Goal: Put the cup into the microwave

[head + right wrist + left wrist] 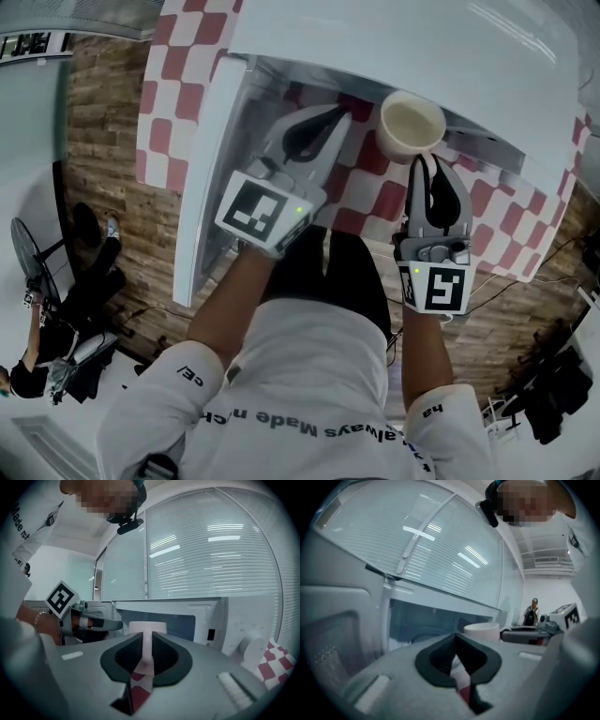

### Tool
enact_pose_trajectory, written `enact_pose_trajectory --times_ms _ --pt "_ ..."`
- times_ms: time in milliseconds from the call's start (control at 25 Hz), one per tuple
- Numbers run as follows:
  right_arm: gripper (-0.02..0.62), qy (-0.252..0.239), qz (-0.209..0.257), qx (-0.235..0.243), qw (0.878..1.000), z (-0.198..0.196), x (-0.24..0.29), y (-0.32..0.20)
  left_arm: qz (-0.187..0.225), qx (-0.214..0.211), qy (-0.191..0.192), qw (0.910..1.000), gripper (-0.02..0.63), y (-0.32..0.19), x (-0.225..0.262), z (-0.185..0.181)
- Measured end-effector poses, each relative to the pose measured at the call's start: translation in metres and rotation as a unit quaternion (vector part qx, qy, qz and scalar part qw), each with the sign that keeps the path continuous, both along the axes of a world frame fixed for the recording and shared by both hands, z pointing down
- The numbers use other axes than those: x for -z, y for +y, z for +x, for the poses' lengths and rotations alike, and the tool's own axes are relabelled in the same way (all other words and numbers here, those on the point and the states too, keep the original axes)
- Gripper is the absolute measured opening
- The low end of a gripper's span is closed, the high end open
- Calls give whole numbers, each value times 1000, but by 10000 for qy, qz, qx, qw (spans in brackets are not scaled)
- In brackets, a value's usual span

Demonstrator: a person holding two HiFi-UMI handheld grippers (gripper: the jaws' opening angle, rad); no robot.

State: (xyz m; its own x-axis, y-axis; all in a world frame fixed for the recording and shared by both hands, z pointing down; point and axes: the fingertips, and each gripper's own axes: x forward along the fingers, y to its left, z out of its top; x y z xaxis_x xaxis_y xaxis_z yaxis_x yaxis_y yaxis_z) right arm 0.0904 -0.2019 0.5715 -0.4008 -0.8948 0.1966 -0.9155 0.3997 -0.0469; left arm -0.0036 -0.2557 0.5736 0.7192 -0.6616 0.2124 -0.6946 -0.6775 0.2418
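My right tool [424, 169] is clamped on the handle of the white cup [411, 127]. It holds the cup upright, just in front of the microwave [403, 47] opening and over the red-and-white checkered counter [380, 202]. I cannot tell whether the cup touches the counter. The door [211, 178] stands open at the left. My left tool [333, 127] has its jaws together on nothing and points at the opening beside the cup.

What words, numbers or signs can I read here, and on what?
"always Made": upside down on the person's white shirt; the other shirt print is cut off.
Black square patterns, no letters: cubes on the left tool and right tool.
Small signs on the microwave: too small to read.
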Motion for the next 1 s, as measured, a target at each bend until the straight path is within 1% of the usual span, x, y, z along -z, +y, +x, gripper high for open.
enact_pose_trajectory --times_ms 120,360,600,760,1000 --pt "41 47 101 -61 9999 -2 -6 -13 -8 44 -61 10000 3 -10 -9 -1" --pt "41 -31 232 -145 9996 -4 -18 -42 29 180 -149 9997 3 -32 -22 1" --pt "41 32 352 -194 9992 -9 -28 -66 294 342 -170 9988 5 -51 -26 6" --pt "41 -17 333 -255 9991 -9 -35 -80 270 481 -279 9981 5 -60 -38 1" --pt "41 -35 441 -293 9986 -8 -39 -96 409 554 -250 9973 5 -75 -41 9"
